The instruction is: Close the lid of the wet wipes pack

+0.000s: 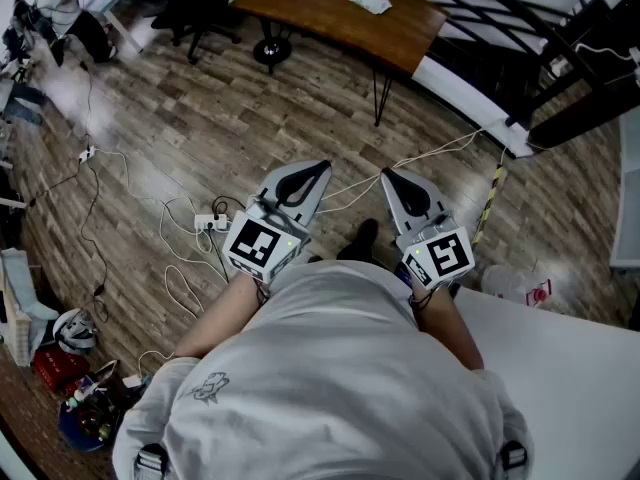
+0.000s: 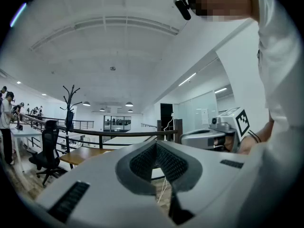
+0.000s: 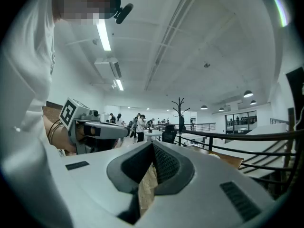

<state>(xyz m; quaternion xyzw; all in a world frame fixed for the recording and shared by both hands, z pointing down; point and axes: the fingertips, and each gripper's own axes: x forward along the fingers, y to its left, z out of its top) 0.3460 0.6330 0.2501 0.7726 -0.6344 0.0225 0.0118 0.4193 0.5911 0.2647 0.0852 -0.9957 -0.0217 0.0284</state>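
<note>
Holding both tools level over the wood-plank floor, the person faces away from the work. The grey two-jaw left gripper (image 1: 320, 169) has its ribbed pads pressed together at the tips with nothing between them. The matching right gripper (image 1: 388, 176) is likewise fully closed and empty. Further right, a pale, soft-looking packet with a red mark (image 1: 517, 286), probably the wet wipes pack, lies at the edge of the white table (image 1: 585, 368), well apart from both grippers. Whether its lid stands open cannot be told.

Because the pack sits at the table's edge and looks light, a push on the lid from one gripper alone could slide it off. A gripper swung round towards it might also knock it. The white power strip and loose cables (image 1: 211, 223) on the floor near the feet could snag a step.

As for containers, a blue tub (image 1: 82, 423) on the floor at far left holds jumbled items too small to name. The pack's contents are hidden.
</note>
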